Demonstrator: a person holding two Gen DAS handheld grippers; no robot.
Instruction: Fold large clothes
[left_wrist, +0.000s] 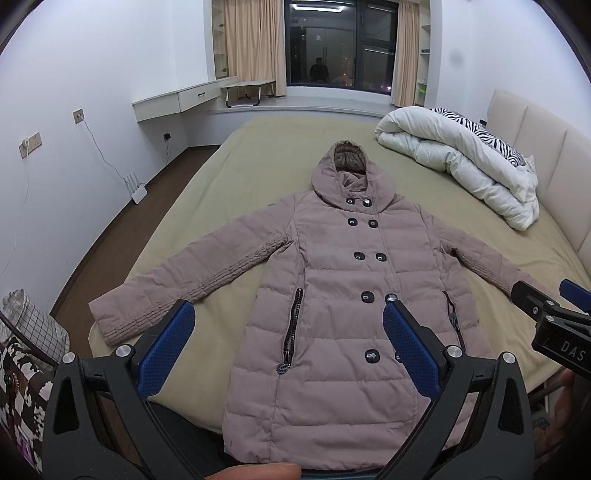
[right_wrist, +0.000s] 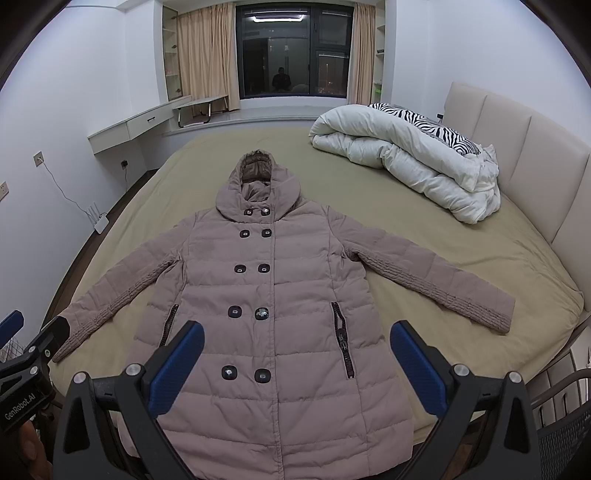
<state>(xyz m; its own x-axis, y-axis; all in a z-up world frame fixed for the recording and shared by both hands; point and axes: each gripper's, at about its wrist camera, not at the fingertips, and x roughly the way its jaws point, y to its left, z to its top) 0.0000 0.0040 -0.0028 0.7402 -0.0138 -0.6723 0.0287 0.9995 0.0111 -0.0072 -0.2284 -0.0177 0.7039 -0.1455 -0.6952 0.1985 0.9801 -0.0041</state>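
A dusty-pink hooded puffer coat (left_wrist: 340, 288) (right_wrist: 273, 314) lies flat and face up on the bed, buttoned, hood toward the window, both sleeves spread out to the sides, hem hanging at the near bed edge. My left gripper (left_wrist: 288, 314) hovers open above the coat's lower left part, blue pads wide apart, holding nothing. My right gripper (right_wrist: 297, 334) hovers open above the lower right part, also holding nothing. Each gripper shows at the other view's edge: the right gripper (left_wrist: 554, 306) over the right cuff, the left gripper (right_wrist: 29, 332) by the left cuff.
The bed (left_wrist: 229, 177) has an olive sheet. A folded white duvet (right_wrist: 406, 158) with a zebra pillow lies at the far right by the padded headboard (right_wrist: 517, 147). A checked bag (left_wrist: 33, 325) stands at left, a wire basket (right_wrist: 565, 424) at right. A router (left_wrist: 136, 190) sits on the floor.
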